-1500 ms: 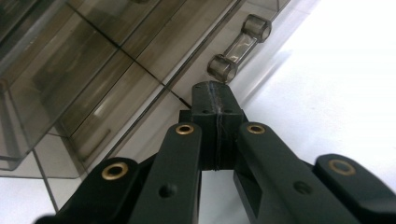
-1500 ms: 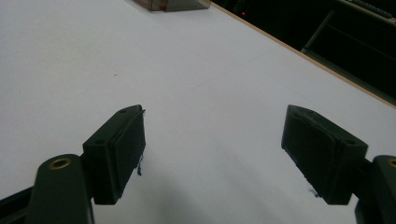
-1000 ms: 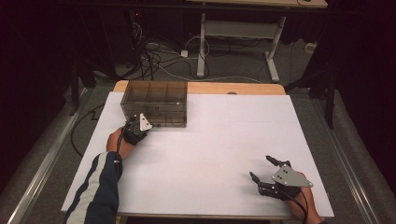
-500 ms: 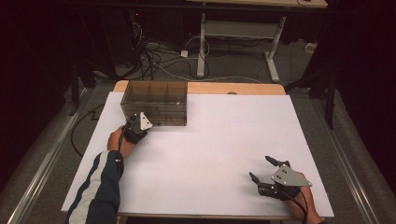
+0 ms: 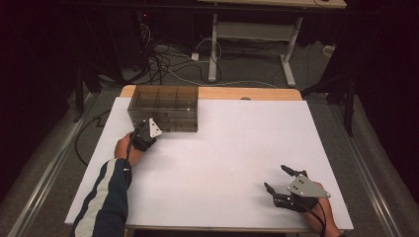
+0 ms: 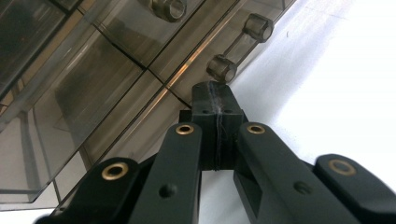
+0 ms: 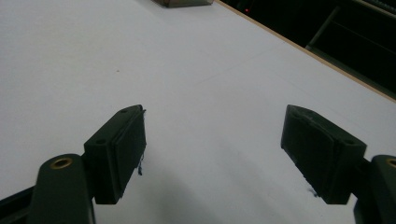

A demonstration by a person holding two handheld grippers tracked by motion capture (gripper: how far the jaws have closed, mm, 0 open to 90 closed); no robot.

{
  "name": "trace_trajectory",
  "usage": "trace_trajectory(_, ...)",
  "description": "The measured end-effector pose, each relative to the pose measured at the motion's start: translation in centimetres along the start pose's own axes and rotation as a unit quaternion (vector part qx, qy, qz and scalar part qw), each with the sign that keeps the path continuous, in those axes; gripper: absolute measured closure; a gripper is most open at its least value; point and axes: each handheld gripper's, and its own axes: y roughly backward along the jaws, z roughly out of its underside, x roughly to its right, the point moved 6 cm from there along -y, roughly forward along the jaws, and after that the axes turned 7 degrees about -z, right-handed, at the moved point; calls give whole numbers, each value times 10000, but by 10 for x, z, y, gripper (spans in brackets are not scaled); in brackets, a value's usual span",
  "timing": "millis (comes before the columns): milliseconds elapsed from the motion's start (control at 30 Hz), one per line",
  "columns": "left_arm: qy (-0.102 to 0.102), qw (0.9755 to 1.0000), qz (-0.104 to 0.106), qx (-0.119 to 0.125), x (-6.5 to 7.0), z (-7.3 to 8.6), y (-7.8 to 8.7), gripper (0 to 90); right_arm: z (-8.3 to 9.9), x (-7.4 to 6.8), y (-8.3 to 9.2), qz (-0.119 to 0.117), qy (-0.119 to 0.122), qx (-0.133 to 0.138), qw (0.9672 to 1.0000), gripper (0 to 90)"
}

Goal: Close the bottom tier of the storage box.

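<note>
A smoky see-through drawer box [image 5: 163, 106] stands at the table's far left. My left gripper [image 5: 144, 129] is at its front lower corner, held by a hand in a dark sleeve with white stripes. In the left gripper view the jaws [image 6: 217, 100] are shut, pad against pad with nothing between them. Their tip lies right under the near post of a drawer's bar handle [image 6: 240, 46]; I cannot tell whether it touches. My right gripper [image 5: 275, 177] rests near the front right of the white table [image 5: 232, 143]. It stands open [image 7: 212, 140] over bare tabletop.
A wooden strip [image 5: 247, 94] runs along the table's far edge. Beyond it, cables [image 5: 173, 59] lie on the floor beside a white desk frame [image 5: 257, 34]. A cable [image 5: 81, 143] trails off the table's left side.
</note>
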Motion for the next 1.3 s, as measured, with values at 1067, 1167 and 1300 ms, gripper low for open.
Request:
trace_trajectory(1067, 69, 9997, -216, 136, -4, -1, -6, 875, 0, -1, 0, 33, -11, -46, 10000, 227)
trace_trajectory(1167, 73, 9995, -265, 154, -4, -2, -7, 875, 1, -1, 1, 39, -24, -41, 10000, 227)
trace_trajectory(1300, 40, 9994, -289, 166, -4, -2, -7, 875, 1, 0, 1, 55, -9, -50, 10000, 227)
